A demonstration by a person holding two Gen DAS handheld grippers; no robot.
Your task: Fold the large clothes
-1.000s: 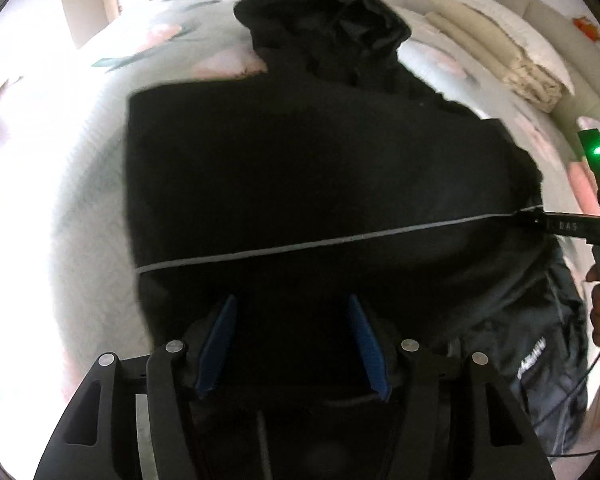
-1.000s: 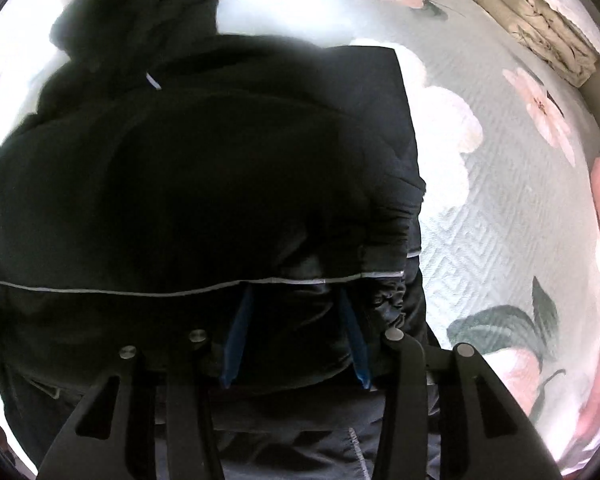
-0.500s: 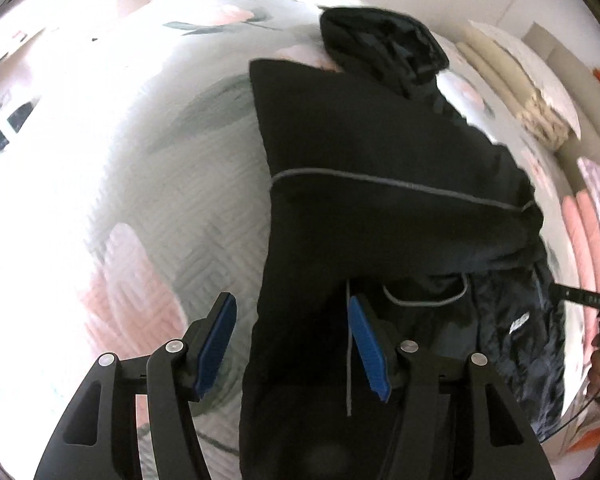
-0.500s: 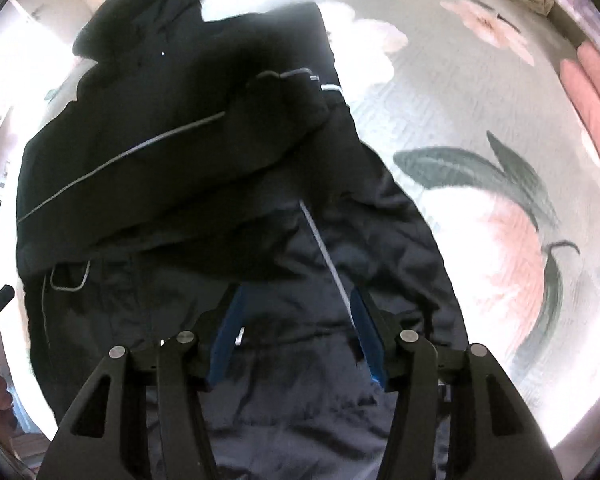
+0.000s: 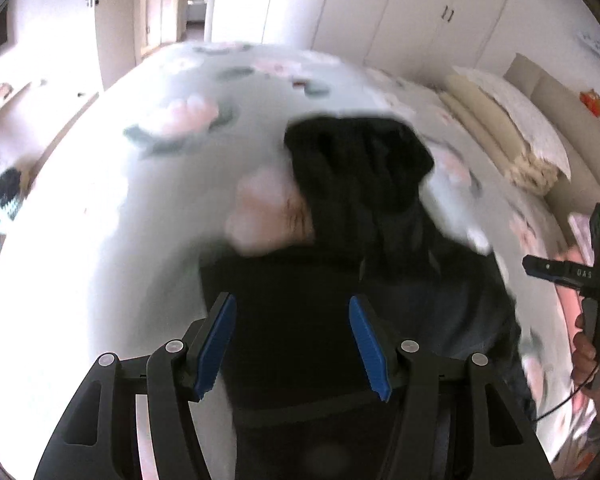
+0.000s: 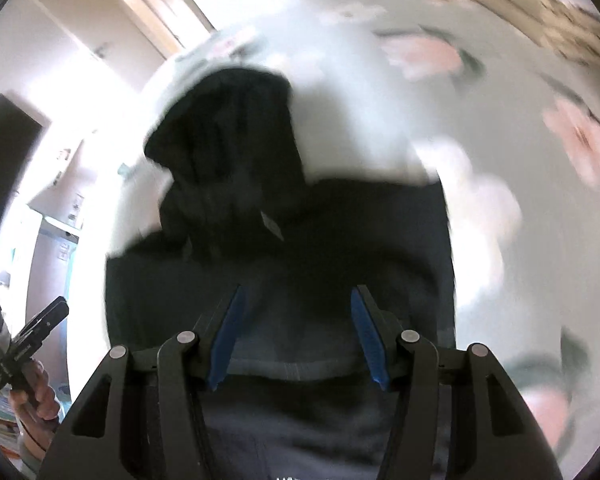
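Your left gripper (image 5: 290,340) stood wide open, blue pads (image 5: 216,346) well apart with nothing between them; black cloth showed in the gap, but whether the fingers touched it could not be told. Your right gripper (image 6: 296,336) was likewise spread wide and held nothing, its blue pads (image 6: 366,338) framing a paler grey band of the garment.

The black jacket (image 5: 324,320) lay on the floral bedspread (image 5: 148,208), folded into a roughly rectangular block under both grippers. Its hood (image 5: 360,164) stuck out past the far edge, rumpled and dark. In the right wrist view the same hood (image 6: 228,132) pointed up and left, with the jacket body (image 6: 300,240) squared off below it.

Edges: the jacket's left side ended just beside your left pad, with open bedspread beyond it. On the right side, bare floral bedspread (image 6: 540,220) ran wide. Stacked cream bedding (image 5: 508,136) sat near the far right of the bed, well apart from the jacket. Your right hand (image 5: 588,356) and its gripper body showed at the right rim of the left view; your left hand (image 6: 40,394) showed at the lower left of the right view.

Both frames were motion-blurred. Jacket seams and trim could not be made out, and the near hem was hidden behind the gripper bodies.
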